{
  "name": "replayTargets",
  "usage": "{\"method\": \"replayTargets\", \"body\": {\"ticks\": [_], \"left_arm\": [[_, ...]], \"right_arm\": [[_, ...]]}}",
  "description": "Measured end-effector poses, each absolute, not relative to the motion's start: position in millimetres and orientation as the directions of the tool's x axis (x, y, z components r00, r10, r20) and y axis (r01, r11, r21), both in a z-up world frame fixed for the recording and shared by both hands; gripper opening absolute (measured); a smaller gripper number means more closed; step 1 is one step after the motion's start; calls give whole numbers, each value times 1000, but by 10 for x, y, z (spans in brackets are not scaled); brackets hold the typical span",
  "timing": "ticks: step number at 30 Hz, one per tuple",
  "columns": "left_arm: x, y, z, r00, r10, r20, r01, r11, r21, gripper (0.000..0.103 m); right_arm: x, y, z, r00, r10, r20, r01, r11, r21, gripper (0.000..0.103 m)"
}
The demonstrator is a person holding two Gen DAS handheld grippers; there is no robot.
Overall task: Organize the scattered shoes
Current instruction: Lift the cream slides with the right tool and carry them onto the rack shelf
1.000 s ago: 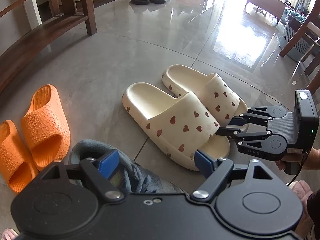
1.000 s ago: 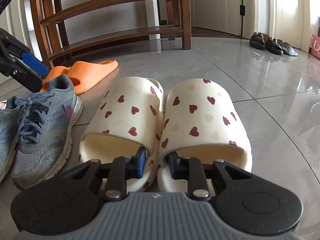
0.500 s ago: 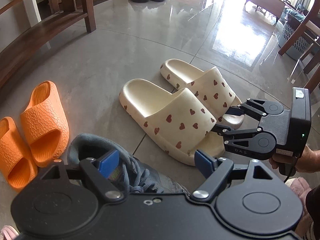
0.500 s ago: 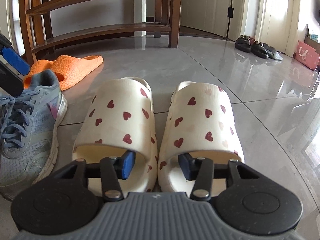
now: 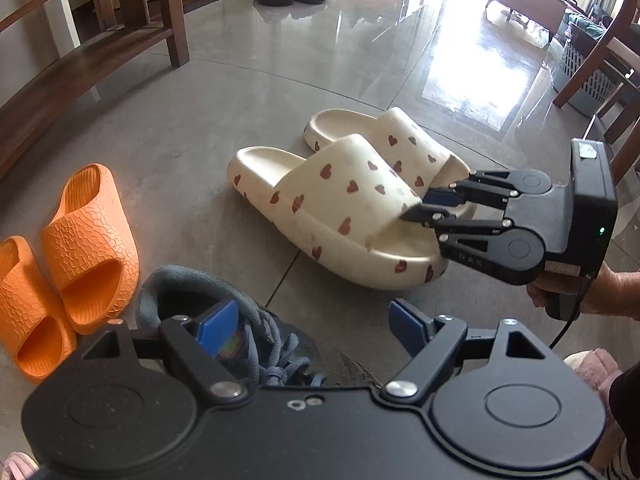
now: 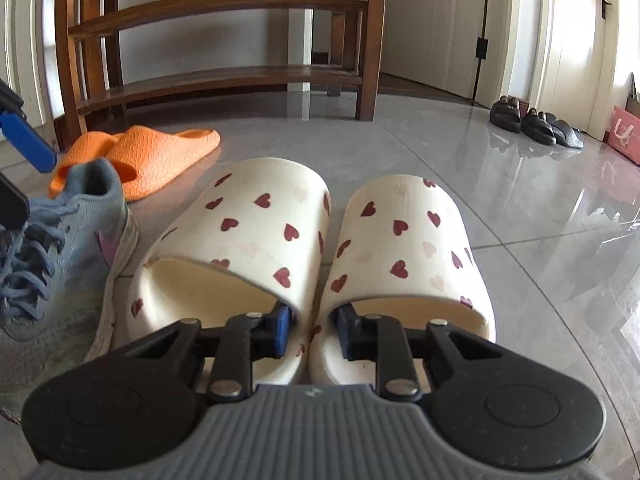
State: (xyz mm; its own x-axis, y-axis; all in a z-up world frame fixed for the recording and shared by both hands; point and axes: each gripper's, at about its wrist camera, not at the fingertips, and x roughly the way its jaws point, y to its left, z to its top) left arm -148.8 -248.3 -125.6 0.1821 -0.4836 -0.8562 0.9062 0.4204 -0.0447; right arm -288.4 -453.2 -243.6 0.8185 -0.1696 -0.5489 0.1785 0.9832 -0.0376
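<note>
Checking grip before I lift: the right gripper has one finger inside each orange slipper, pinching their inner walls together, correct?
Not orange. The right wrist view shows the right gripper with a finger inside each heart slipper, pinching their inner walls together. The orange slippers lie untouched by the rack.
</note>
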Motion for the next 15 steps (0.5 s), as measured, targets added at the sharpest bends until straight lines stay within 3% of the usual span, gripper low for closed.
{"method": "replayTargets", "body": {"ticks": [3,9,15], "left_arm": [[-1473,-2478,-1194,196,-496,-846,903,427,-42,83],[-1403,-2420,-995,243,-533,-811,887,461,-37,83],[-1252,-2268,-684,326,-564,-759,843,536,-35,83]], "right_arm": [[-2855,-4572,-2298,838,-187,-513,183,981,-59,24],[-2843,-4757,-2092,865,-157,-477,211,976,61,26],[-2679,-4749,-1562,923,-124,-365,168,982,91,27]]}}
